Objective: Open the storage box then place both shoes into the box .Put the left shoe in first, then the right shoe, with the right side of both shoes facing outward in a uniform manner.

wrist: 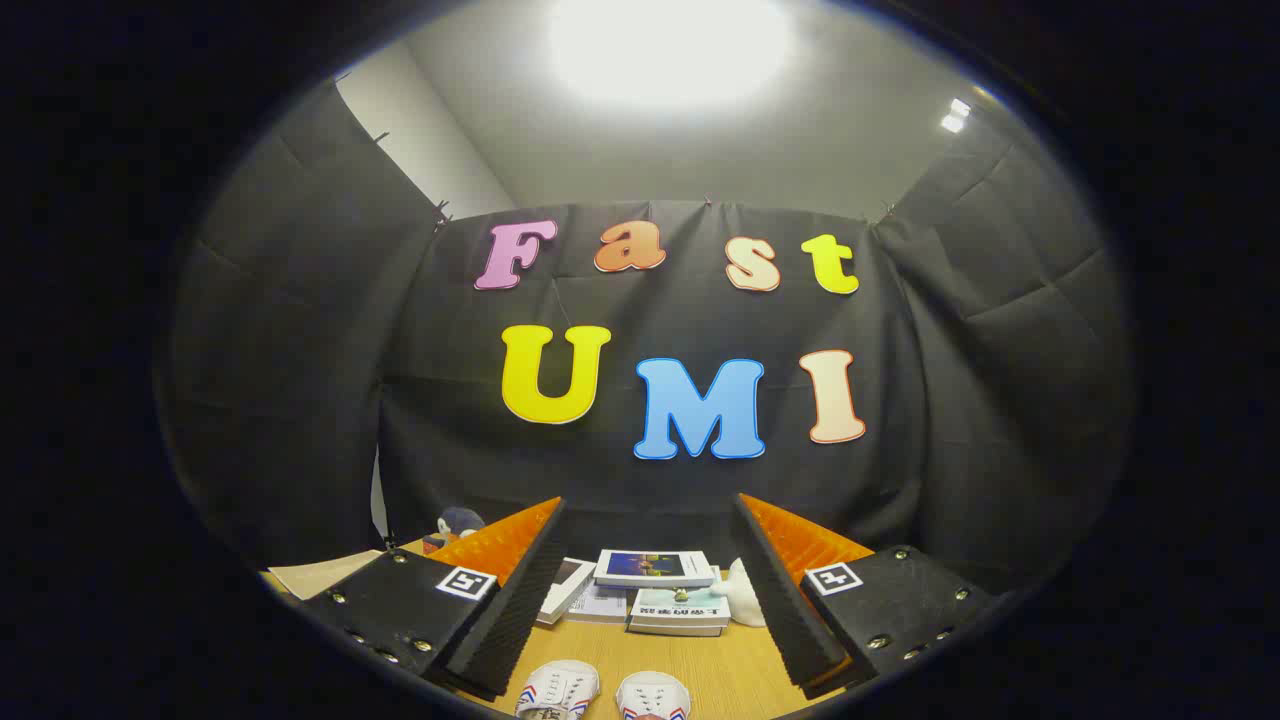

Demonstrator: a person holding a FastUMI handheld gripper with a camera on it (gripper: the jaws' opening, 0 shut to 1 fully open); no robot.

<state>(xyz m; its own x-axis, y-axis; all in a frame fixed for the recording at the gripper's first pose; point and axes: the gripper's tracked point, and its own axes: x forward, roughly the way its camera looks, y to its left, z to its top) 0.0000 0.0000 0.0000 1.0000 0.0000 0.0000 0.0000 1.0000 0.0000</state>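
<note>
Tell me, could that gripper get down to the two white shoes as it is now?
Probably yes. The gripper is open with nothing held, and the shoes sit on the table between its fingers, nearer than the books. Nothing lies between; it points well above them, so it must tip downward.

Open gripper (pixel 650 590); books (pixel 655 590) apparently block beyond shoes (pixel 600 692)

The gripper (pixel 650 590) is showing two long wedge-shaped fingers (pixel 510 610) with ribbed inner faces, standing wide apart with nothing between them. Each finger is sitting on a flat plate studded with small round screws and is wearing a square black-and-white marker tag.
</note>
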